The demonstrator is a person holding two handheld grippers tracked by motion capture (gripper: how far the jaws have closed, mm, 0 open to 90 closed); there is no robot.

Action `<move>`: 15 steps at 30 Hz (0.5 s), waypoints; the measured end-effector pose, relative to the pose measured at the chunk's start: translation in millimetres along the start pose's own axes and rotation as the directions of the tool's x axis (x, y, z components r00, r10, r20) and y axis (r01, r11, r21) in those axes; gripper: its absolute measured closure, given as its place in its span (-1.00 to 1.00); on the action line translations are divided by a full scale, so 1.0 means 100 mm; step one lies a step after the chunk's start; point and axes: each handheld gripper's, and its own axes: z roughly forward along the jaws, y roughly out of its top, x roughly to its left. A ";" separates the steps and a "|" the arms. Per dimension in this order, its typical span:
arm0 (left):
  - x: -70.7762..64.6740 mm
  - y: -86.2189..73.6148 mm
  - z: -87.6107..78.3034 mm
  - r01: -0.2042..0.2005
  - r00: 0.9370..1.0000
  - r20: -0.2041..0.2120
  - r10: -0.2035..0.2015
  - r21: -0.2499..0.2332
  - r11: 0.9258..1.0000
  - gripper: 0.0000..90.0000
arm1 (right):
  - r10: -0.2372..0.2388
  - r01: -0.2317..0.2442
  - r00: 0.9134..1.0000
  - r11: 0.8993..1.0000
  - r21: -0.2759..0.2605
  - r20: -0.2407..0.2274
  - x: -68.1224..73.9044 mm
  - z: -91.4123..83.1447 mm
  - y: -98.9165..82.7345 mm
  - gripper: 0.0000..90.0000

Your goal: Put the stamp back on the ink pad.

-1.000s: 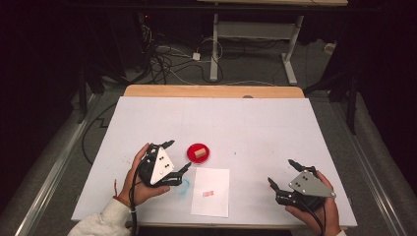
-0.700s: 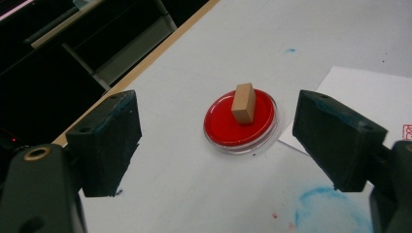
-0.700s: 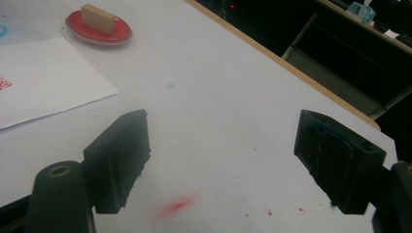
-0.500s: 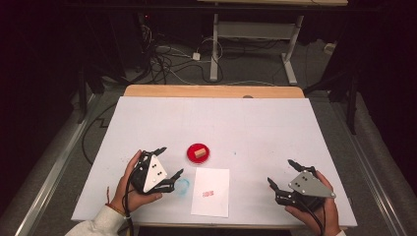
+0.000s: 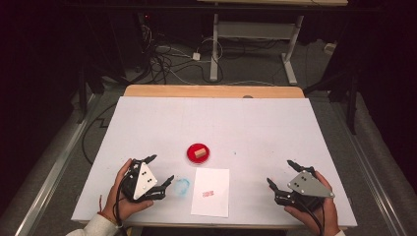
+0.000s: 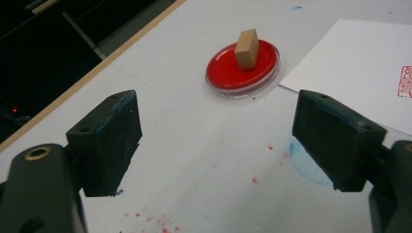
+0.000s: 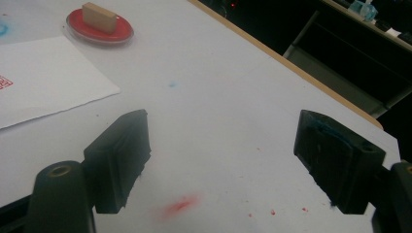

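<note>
A small wooden stamp block (image 5: 199, 153) (image 6: 247, 48) (image 7: 98, 17) stands on a round red ink pad (image 5: 199, 158) (image 6: 224, 74) (image 7: 77, 25) near the table's middle front. A white paper sheet (image 5: 211, 191) (image 6: 364, 63) (image 7: 39, 77) with a red stamp mark (image 5: 208, 193) (image 6: 404, 81) lies just in front of the pad. My left gripper (image 5: 161, 169) (image 6: 218, 145) is held open above the table, left of the paper, nothing between its jaws. My right gripper (image 5: 281, 173) (image 7: 223, 155) is open too, at the front right, holding nothing.
A blue ink ring (image 5: 182, 185) (image 6: 303, 162) stains the white table (image 5: 216, 123) beside the left gripper. Red ink specks (image 7: 177, 206) dot the surface. A wooden strip (image 5: 211, 91) runs along the far edge; cables and a desk frame (image 5: 251, 34) lie beyond.
My left gripper has drawn back toward the front left, away from the ink pad. The right gripper has barely moved.
</note>
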 end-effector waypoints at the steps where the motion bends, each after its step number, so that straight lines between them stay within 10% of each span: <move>1: 0.00 -0.02 -0.01 0.002 1.000 -0.001 -0.002 0.005 1.000 -0.61 | 0.001 -0.001 1.000 1.000 0.001 -0.001 0.00 0.00 0.00 -0.54; 15: 0.02 -0.22 -0.11 0.035 0.999 0.003 -0.035 0.064 0.997 -0.61 | -0.001 0.001 1.000 1.000 0.002 0.004 0.00 -0.01 -0.01 -0.54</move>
